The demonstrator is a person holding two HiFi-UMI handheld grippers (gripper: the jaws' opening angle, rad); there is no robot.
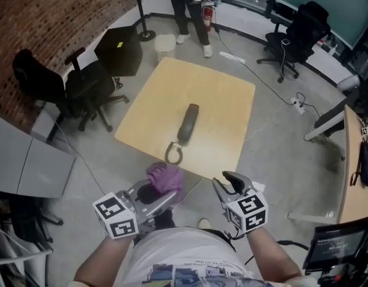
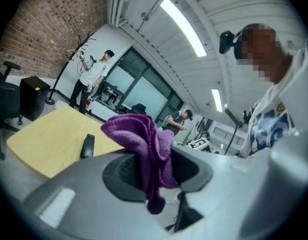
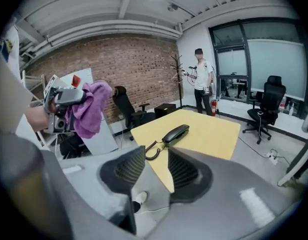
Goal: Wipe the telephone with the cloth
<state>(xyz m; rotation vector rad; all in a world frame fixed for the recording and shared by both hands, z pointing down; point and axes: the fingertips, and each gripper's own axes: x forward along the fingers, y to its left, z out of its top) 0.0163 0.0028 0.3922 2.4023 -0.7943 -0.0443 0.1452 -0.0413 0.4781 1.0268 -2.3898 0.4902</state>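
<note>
In the head view, the only markings are the black-and-white square patterns on each gripper's cube. The print on the person's shirt (image 1: 184, 274) at the bottom edge is too blurred to read. The telephone (image 1: 187, 123) lies near the middle of the yellow table (image 1: 220, 94), at the frame's centre. Its long axis runs almost straight up the frame, leaning a little to the right. Its coiled cord (image 1: 174, 153) loops at the lower end, by the table's lower edge. The left gripper (image 1: 166, 196), at lower left, is clamped on a purple cloth (image 1: 165, 177). The right gripper (image 1: 224, 181), at lower right, has its jaws apart with nothing between them. Both grippers sit below the table edge, well apart from the telephone.

In the left gripper view, the cloth is pinched between the two jaws at centre, bunched above them with a tail hanging below. The telephone shows small at left of centre, nearly end-on, well beyond the fingertips.

In the right gripper view, the jaws stand parted around bare floor and the table's lower corner. The telephone lies just above them, running from lower left to upper right, cord end nearest the jaws. The cloth hangs from the left gripper at upper left, before a brick wall (image 3: 134, 59).
</note>
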